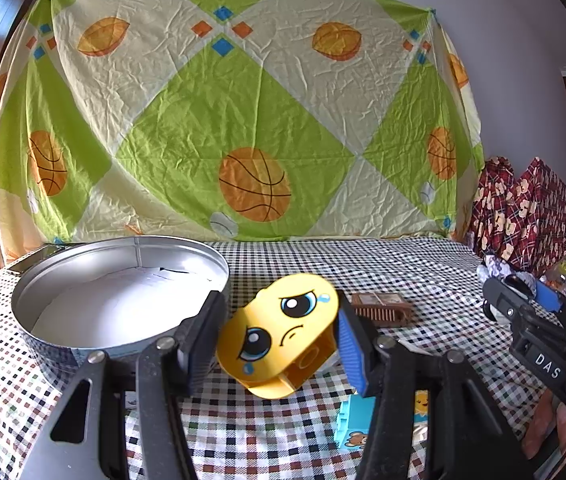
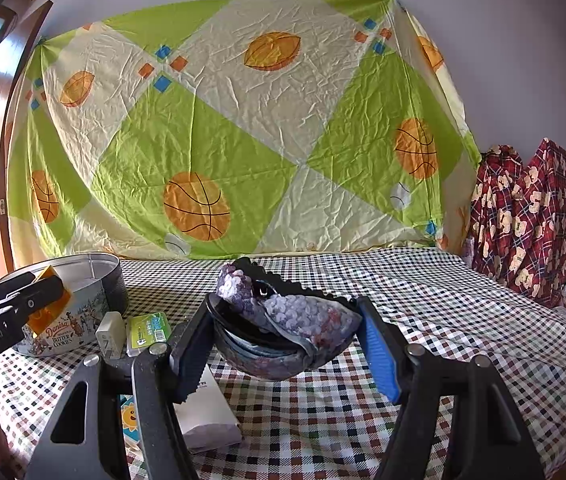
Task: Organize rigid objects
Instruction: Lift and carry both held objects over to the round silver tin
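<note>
My left gripper [image 1: 279, 300] is shut on a yellow toy block [image 1: 279, 332] with a crying cartoon face, tilted and held just above the checked cloth. It hangs right beside the open round metal tin [image 1: 119, 292], whose inside holds only white paper. In the right wrist view the same block [image 2: 49, 300] shows orange-yellow in the left gripper [image 2: 49, 284] in front of the Danisa cookie tin [image 2: 79, 312]. My right gripper [image 2: 285, 300] is shut on a purple sequined pouch with a black toothed edge [image 2: 295, 316], held off the table. The right gripper [image 1: 523, 292] also appears at the far right.
A brown comb-like piece [image 1: 383, 308] lies behind the block and a light-blue bear block [image 1: 353, 420] lies under my left fingers. A white charger [image 2: 111, 336], a green packet [image 2: 149, 330] and a white box [image 2: 207, 412] lie by the tin. Red patterned fabric [image 2: 535, 216] is piled at the right.
</note>
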`<state>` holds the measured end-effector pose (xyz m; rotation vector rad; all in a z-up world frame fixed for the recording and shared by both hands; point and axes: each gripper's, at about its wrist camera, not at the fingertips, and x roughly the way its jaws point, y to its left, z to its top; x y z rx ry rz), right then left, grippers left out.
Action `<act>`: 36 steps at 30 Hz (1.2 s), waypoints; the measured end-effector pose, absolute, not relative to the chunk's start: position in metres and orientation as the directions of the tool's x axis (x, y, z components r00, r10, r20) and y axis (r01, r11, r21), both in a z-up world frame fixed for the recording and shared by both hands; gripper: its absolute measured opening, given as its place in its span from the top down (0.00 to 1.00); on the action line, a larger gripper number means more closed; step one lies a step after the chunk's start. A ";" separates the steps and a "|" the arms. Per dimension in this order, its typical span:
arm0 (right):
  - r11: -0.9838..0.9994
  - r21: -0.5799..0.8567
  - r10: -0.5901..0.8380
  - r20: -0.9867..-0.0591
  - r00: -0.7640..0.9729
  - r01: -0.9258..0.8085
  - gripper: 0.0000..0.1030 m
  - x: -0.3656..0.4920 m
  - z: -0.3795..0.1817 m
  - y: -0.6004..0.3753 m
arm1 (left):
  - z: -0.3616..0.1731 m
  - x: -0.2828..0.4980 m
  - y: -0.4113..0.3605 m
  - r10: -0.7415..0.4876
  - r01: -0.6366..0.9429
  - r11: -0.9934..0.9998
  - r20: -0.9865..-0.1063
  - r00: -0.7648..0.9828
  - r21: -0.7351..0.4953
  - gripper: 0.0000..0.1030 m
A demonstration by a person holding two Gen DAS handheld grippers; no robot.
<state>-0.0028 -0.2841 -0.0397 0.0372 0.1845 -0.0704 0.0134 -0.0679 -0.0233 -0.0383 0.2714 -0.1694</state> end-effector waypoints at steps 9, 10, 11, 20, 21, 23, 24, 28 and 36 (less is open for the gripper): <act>0.999 0.044 -0.016 -0.196 0.980 0.025 0.32 0.000 -0.040 -0.273 | -0.025 0.008 -0.061 -0.127 0.126 0.992 -0.257 0.958 -0.021 0.48; 0.999 0.042 -0.010 -0.198 0.980 0.018 0.32 0.001 -0.040 -0.270 | -0.025 0.009 -0.060 -0.125 0.125 0.992 -0.259 0.958 -0.019 0.48; 0.999 0.040 -0.004 -0.200 0.980 0.013 0.32 0.001 -0.040 -0.267 | -0.025 0.009 -0.058 -0.123 0.122 0.992 -0.262 0.957 -0.020 0.48; 0.999 0.021 0.044 -0.208 0.977 -0.041 0.32 0.003 -0.039 -0.240 | -0.028 0.008 -0.042 -0.097 0.093 0.995 -0.259 0.961 -0.028 0.48; 0.999 0.019 0.048 -0.210 0.977 -0.045 0.32 0.004 -0.039 -0.238 | -0.028 0.009 -0.040 -0.096 0.091 0.995 -0.262 0.960 -0.030 0.48; 0.998 0.014 0.056 -0.210 0.976 -0.054 0.32 0.003 -0.039 -0.233 | -0.028 0.010 -0.037 -0.092 0.085 0.996 -0.266 0.960 -0.036 0.48; 0.998 0.011 0.061 -0.211 0.976 -0.060 0.32 0.004 -0.039 -0.230 | -0.029 0.010 -0.036 -0.089 0.083 0.996 -0.268 0.959 -0.037 0.48; 0.997 0.002 0.075 -0.213 0.974 -0.077 0.32 0.004 -0.039 -0.221 | -0.030 0.010 -0.031 -0.079 0.072 0.997 -0.270 0.959 -0.038 0.48; 0.994 -0.017 0.106 -0.217 0.970 -0.113 0.32 0.004 -0.039 -0.204 | -0.031 0.011 -0.020 -0.064 0.053 0.998 -0.276 0.959 -0.047 0.48</act>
